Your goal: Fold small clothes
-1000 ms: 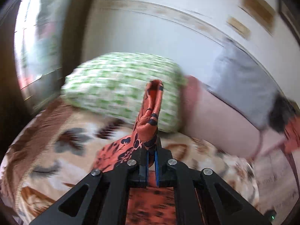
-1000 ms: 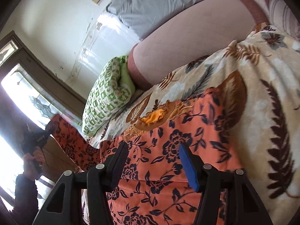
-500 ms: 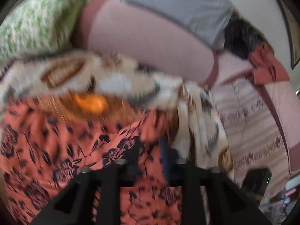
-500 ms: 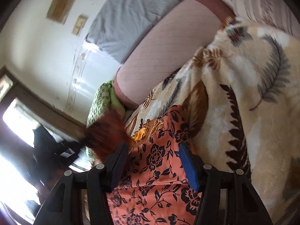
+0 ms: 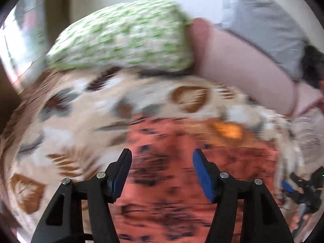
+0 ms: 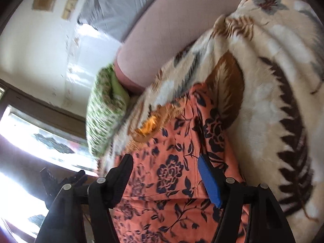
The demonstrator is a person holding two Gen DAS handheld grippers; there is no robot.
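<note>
An orange garment with dark blue flowers (image 5: 168,172) lies folded on a cream leaf-print blanket (image 5: 66,125). My left gripper (image 5: 162,158) is open and empty, just above the garment's near part; this view is blurred. In the right wrist view the same garment (image 6: 174,162) lies flat with a fold edge along its right side. My right gripper (image 6: 165,164) is open and empty over it. The right gripper also shows at the left wrist view's right edge (image 5: 303,186).
A green-and-white checked pillow (image 5: 125,36) lies at the blanket's far end, against a pink bolster (image 5: 243,60) with grey cloth (image 5: 263,24) on it. A window (image 6: 30,141) is at the left. The blanket (image 6: 273,101) spreads wide to the right.
My left gripper carried the garment's edge over, then opened and let go; the garment now lies folded. My right gripper stayed open and shifted a little over the garment.
</note>
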